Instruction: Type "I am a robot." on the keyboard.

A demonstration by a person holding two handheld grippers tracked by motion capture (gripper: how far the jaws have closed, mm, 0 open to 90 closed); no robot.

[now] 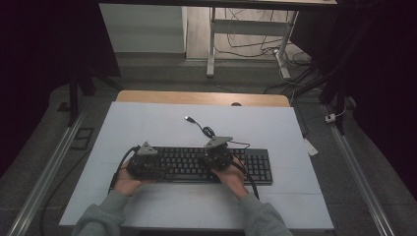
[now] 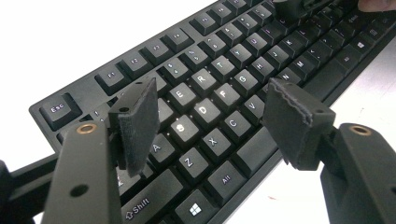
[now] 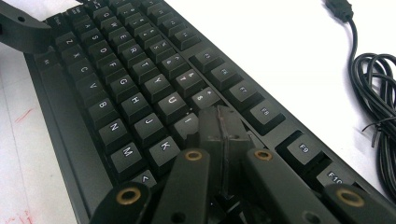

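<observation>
both grippers hover over the black keyboard (image 1: pixel 216 165), which lies flat near the front of the pale table (image 1: pixel 147 123), its cable (image 1: pixel 204 129) trailing off behind to a loose plug. left gripper (image 2: pixel 212 109) has its jaws spread wide with nothing between them, poised above the s and d keys (image 2: pixel 194 119); right gripper (image 3: pixel 220 128) has its pads pressed together into one blunt tip, down among the keys just beside i and k (image 3: pixel 176 135), though whether it touches a cap i cannot tell. as a thing to handle, the keyboard looks rigid and moderately heavy, unlikely to slide under a light poke. its keycaps are small, hard, smooth plastic on springy switches, so a press should go straight down on a cap's centre. for lifting, the long front and back edges seem the sound places to grip.
</observation>
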